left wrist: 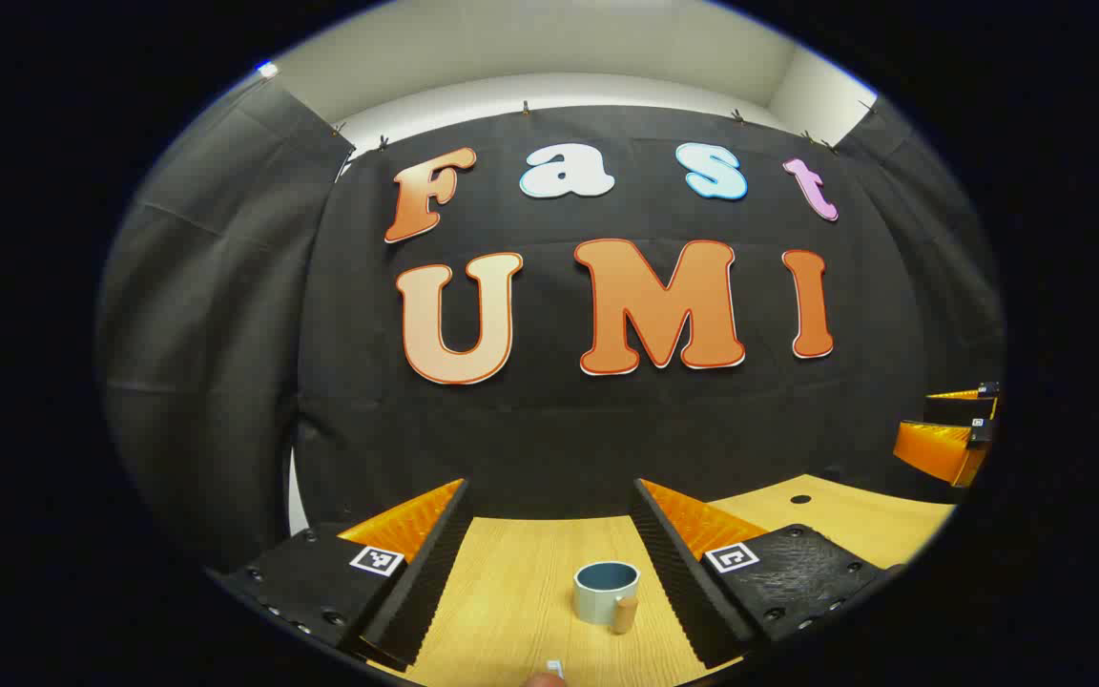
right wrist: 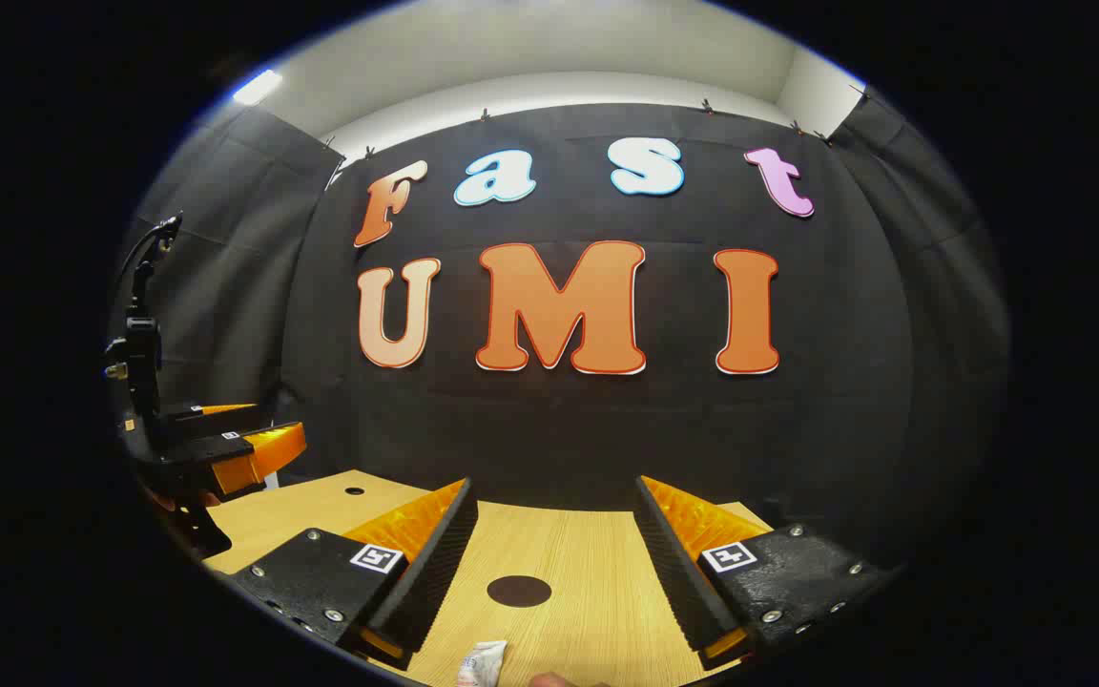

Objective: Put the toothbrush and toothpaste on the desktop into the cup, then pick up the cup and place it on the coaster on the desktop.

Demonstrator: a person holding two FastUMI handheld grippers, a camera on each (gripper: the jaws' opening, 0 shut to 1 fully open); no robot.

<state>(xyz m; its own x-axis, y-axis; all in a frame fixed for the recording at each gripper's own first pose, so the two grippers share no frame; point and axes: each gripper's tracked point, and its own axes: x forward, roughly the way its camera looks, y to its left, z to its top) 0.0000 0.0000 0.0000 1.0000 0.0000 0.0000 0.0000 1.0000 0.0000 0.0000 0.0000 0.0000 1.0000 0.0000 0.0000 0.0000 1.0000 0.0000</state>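
In the left gripper view a pale blue cup (left wrist: 606, 592) with a wooden handle stands upright on the wooden desktop (left wrist: 511, 592), ahead of my open left gripper (left wrist: 549, 496) and between its two fingers' lines, untouched. A small white tip (left wrist: 555, 668) shows at the bottom edge; what it belongs to I cannot tell. In the right gripper view a dark round coaster (right wrist: 519, 591) lies flat on the desktop (right wrist: 588, 572) ahead of my open right gripper (right wrist: 554, 491). The white crimped end of the toothpaste tube (right wrist: 483, 662) pokes in at the bottom edge.
The other gripper (right wrist: 225, 448) hovers at the left of the right gripper view; in the left gripper view the right gripper (left wrist: 955, 434) hangs at the far right. A small dark hole (left wrist: 800, 499) marks the desktop near its back edge. Black cloth walls close the booth behind.
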